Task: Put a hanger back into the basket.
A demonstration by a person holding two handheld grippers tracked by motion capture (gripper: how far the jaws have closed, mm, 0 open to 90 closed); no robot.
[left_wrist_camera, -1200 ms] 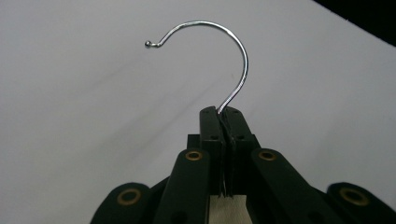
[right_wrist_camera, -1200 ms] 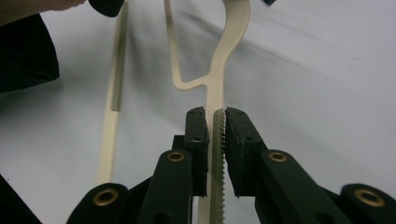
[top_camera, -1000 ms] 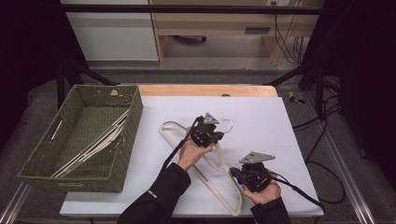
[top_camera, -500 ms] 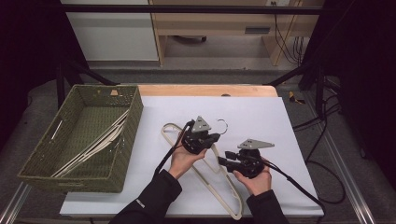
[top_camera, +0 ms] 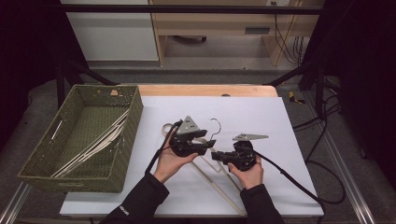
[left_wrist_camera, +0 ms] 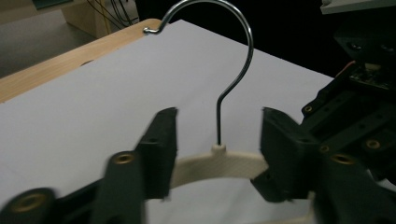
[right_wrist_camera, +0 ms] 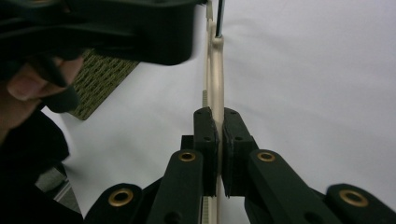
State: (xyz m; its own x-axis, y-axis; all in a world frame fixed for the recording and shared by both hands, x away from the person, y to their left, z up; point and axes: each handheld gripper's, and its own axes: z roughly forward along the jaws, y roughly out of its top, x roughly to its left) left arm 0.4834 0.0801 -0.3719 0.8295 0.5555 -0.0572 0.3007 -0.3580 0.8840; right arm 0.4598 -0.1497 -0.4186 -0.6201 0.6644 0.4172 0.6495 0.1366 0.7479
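Observation:
A cream hanger (top_camera: 220, 187) with a metal hook (top_camera: 215, 125) is over the white table (top_camera: 261, 116). My right gripper (top_camera: 216, 157) points left and is shut on the hanger's bar (right_wrist_camera: 215, 70) just below the neck, its jaws having just closed. My left gripper (top_camera: 211, 142) points right. Its jaws have just been opening and now stand apart on either side of the hanger's neck (left_wrist_camera: 218, 148), not pressing it. The hook (left_wrist_camera: 243, 56) rises between them in the left gripper view. The left gripper (right_wrist_camera: 116, 23) hangs over the bar in the right gripper view.
A green woven basket (top_camera: 125, 122) stands at the table's left and holds several pale hangers (top_camera: 93, 148). Black cables (top_camera: 299, 184) trail from the right gripper across the table's right side. The table's wooden back edge (top_camera: 205, 89) lies beyond.
The left gripper's jaws have opened off the hanger's neck and it drifted slightly left. The right gripper moved up and left along the hanger and closed on the bar.

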